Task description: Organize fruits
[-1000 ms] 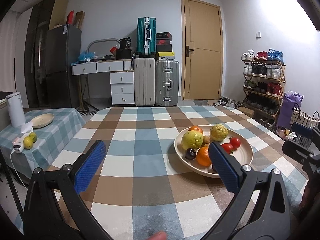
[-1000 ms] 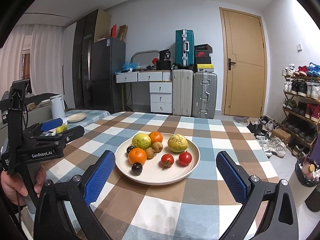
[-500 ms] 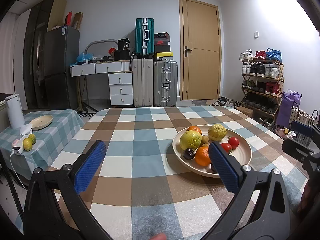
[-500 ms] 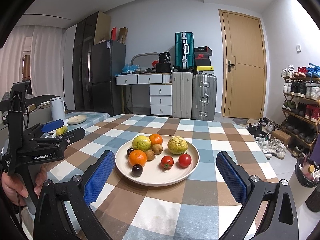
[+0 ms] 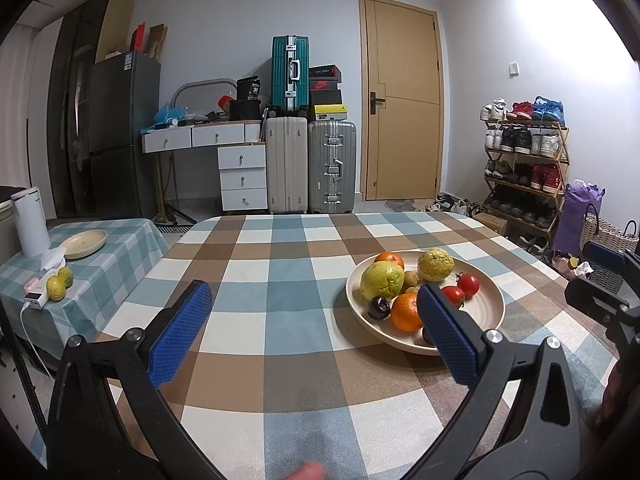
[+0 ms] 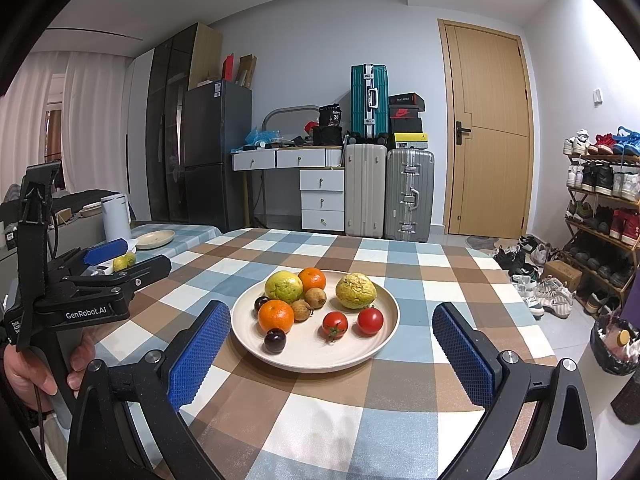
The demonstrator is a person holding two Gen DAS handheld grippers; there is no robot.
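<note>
Right wrist view, centre of frame: cream plate (image 6: 384, 344) on a checked tablecloth (image 6: 404, 256), holding the fruit in a loose cluster
- two oranges, one at the back (image 6: 312, 279), one at the front left (image 6: 276, 315)
- two yellow-green citrus, one at the left (image 6: 283, 286), a rougher one at the right (image 6: 355, 290)
- two tomatoes (image 6: 370, 320) side by side at the front right
- two small brown fruits (image 6: 315, 297) in the middle, touching
- two dark plums, one at the front edge (image 6: 275, 340), one half hidden at the left

Right gripper (image 6: 331, 354): lower frame, jaws spread wide, nothing between them, the plate framed in the gap.

Left gripper (image 5: 310, 334): lower frame of the left wrist view, jaws likewise spread and bare, aimed at bare cloth left of the plate; its right finger overlaps the plate's near fruit in the picture.

Left wrist view, left edge: side table with a second, bare cream plate (image 5: 85, 243), a white kettle (image 5: 30, 222) and two small yellow-green fruits (image 5: 60, 282) lying on the cloth beside a charger.

Step in hand, as a judgement: both tools hover short of the fruit. The scene fits either a mixed plate waiting to be sorted or fruit already gathered onto one plate; which it is cannot be told. Any grasp here would call for a gentle close on round fruit that rolls, with neighbours touching
</note>
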